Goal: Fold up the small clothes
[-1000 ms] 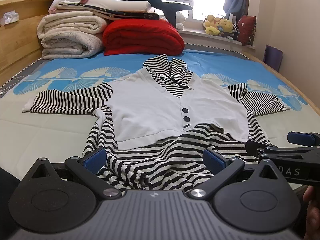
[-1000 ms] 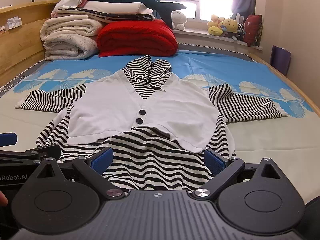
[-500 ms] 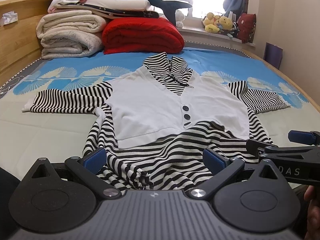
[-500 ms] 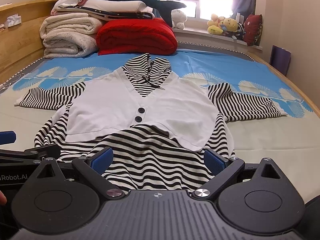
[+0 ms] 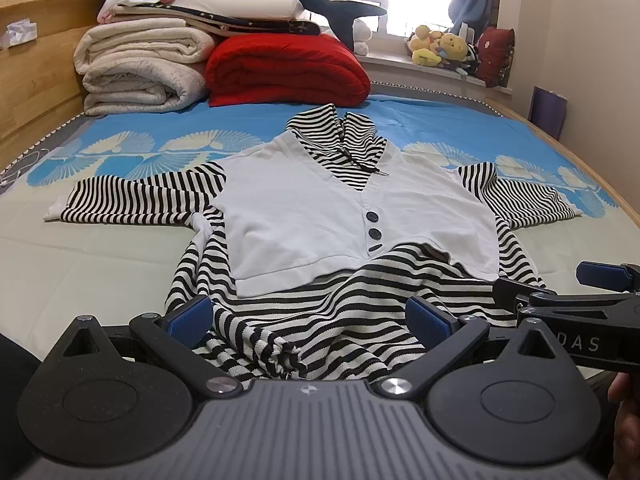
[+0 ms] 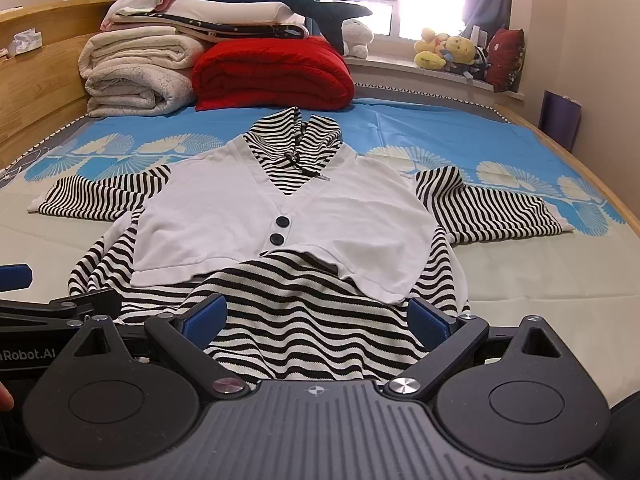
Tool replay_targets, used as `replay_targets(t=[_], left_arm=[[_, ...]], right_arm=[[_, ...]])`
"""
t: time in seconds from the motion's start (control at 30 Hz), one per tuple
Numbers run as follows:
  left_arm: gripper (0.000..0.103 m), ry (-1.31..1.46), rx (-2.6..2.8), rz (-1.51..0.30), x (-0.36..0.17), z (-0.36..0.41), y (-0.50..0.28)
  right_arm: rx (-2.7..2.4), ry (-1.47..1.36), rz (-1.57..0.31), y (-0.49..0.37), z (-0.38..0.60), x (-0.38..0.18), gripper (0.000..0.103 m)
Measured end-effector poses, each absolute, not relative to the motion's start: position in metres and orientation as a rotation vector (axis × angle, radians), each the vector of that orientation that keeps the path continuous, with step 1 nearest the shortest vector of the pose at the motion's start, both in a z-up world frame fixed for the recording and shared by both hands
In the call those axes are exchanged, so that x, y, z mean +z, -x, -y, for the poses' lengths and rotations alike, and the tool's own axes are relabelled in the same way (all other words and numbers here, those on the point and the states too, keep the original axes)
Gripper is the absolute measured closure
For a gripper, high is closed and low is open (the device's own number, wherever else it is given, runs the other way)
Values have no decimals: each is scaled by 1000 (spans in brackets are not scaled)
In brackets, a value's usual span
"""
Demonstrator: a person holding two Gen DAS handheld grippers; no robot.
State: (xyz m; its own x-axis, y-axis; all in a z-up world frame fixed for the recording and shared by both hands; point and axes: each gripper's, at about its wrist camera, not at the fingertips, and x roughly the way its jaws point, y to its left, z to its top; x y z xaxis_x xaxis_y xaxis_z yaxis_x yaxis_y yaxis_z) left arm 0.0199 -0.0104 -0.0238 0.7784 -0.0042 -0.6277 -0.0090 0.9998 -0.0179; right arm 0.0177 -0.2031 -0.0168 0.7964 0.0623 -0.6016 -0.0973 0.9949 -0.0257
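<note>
the striped top (image 5: pixel 304 312) lies face up across the middle of the bed (image 5: pixel 80 272), collar toward the window, both sleeves thrown out wide. its white vest panel (image 5: pixel 312 216) sits flat over the chest with dark buttons (image 5: pixel 375 233) down the front. the near hem is rumpled, bunched into a small knot of fabric just ahead of the left tool (image 5: pixel 308 316).

left tool is spread wide, blue pads (image 5: pixel 188 316) either side of that bunched hem, nothing pinched. the right tool (image 6: pixel 318 318) is spread too, its fingers straddling the striped hem on the garment's right half, nothing gripped. in the left view the right tool shows low at the right edge, beside the garment's corner; in the right view the left tool pokes in at the far left.

room to move: bare pale sheet lies open on both sides of the body below the sleeves. the left sleeve end (image 5: pixel 60 210) stops well short of the wooden bed frame (image 5: pixel 24 92); the right sleeve (image 6: pixel 500 216) reaches nearer the bed's right edge. beyond the collar, blue patterned sheet runs clear up to a red quilt (image 5: pixel 286 70) and a stack of folded blankets (image 5: pixel 140 68), well apart from the top. plush toys (image 5: pixel 440 48) line the sill.
</note>
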Motion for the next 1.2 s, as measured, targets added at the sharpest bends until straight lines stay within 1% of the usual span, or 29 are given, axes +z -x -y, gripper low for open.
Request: replay_targets(t=[0.57, 0.7, 0.77, 0.87, 0.93, 0.97, 1.03, 1.07, 1.13, 1.17, 1.2], left_arm=[[1, 23, 0, -678, -23, 11, -20], [1, 2, 15, -642, -16, 12, -20], [3, -8, 34, -626, -9, 7, -24], [14, 5, 45, -614, 6, -10, -42], [28, 1, 53, -604, 17, -22, -61], [31, -2, 56, -595, 23, -29, -71], [40, -5, 57, -564, 33, -44, -95], [42, -6, 59, -547, 38, -52, -109], [56, -15, 71, -517, 45, -70, -140], [59, -19, 77, -511, 48, -80, -157], [67, -15, 84, -508, 49, -94, -176]], right_arm=[[82, 59, -650, -19, 202, -15, 8], [79, 66, -622, -17, 202, -12, 8], [73, 62, -610, -16, 204, -10, 8], [62, 43, -612, -19, 208, -9, 8], [58, 31, -616, -20, 211, -10, 9], [55, 32, -616, -21, 211, -11, 10], [47, 38, -609, -21, 212, -13, 10], [42, 39, -605, -22, 212, -13, 11], [34, 33, -602, -22, 216, -13, 13], [34, 27, -602, -22, 218, -14, 17], [34, 24, -601, -22, 219, -14, 25]])
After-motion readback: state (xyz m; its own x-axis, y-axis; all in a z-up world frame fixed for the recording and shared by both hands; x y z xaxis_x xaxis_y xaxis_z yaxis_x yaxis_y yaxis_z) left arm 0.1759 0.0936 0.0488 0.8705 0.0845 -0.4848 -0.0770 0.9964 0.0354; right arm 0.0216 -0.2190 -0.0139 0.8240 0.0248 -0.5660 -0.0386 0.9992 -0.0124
